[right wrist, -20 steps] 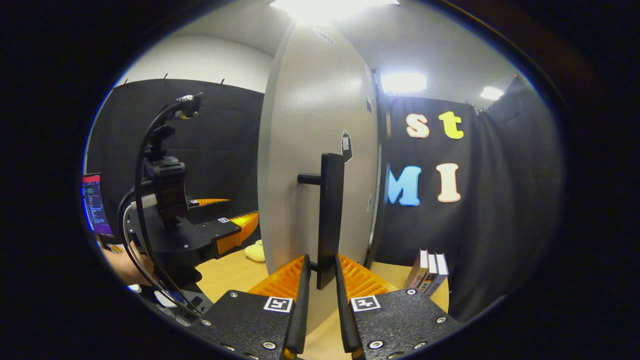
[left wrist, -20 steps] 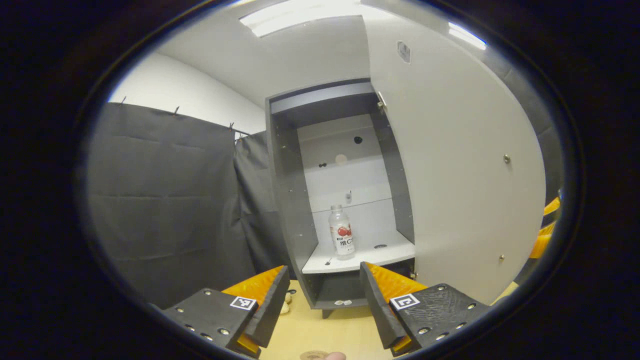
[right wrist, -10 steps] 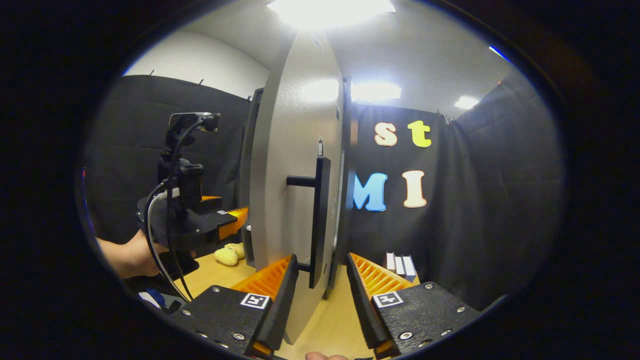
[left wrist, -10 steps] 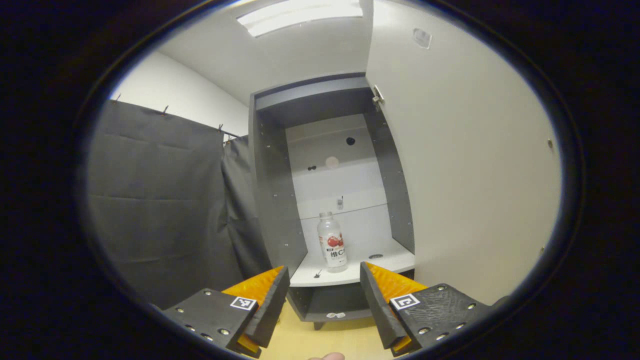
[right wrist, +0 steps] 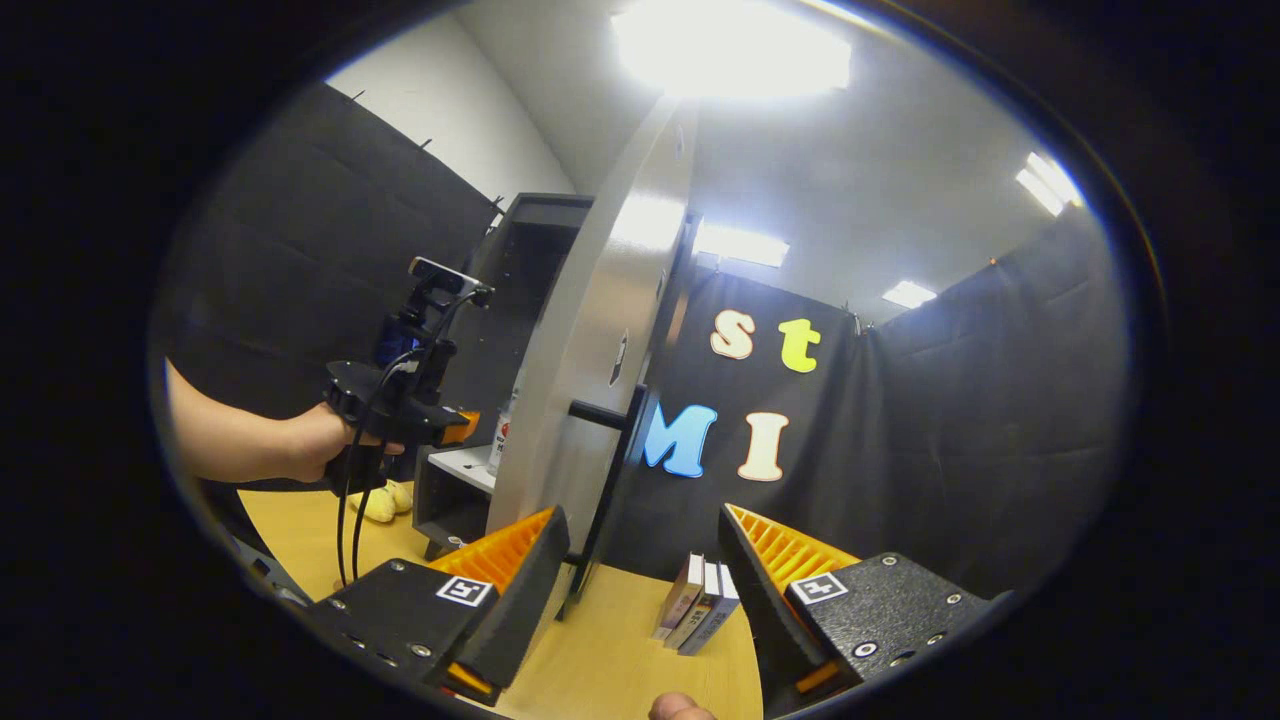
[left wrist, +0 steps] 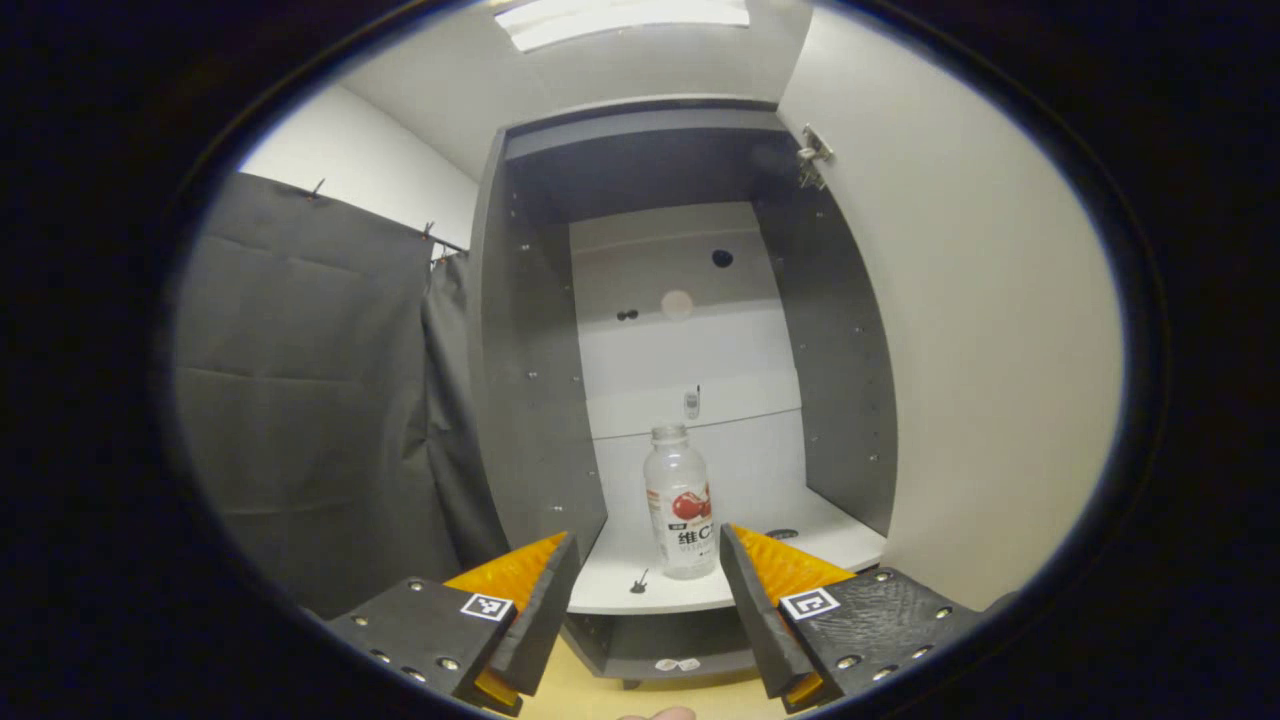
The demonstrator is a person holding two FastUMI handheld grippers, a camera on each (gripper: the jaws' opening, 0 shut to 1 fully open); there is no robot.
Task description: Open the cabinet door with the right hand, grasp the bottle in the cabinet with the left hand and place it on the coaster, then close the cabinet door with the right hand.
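The grey cabinet stands with its pale door swung wide to the right. A clear bottle with a red-and-white label stands upright on the white shelf. My left gripper is open just in front of the shelf, with the bottle framed between its fingers but untouched. In the right gripper view, my right gripper is open, drawn back from the door's dark bar handle. The left gripper, held by a hand, reaches toward the cabinet opening, where a sliver of the bottle shows.
A few books lie on the wooden table by the door's foot. A yellow soft toy lies left of the cabinet base. Black cloth walls the booth on the left and behind.
My right gripper let go of the door handle, opened and pulled back and away. My left gripper moved closer to the cabinet, so the bottle looms larger between its fingers.
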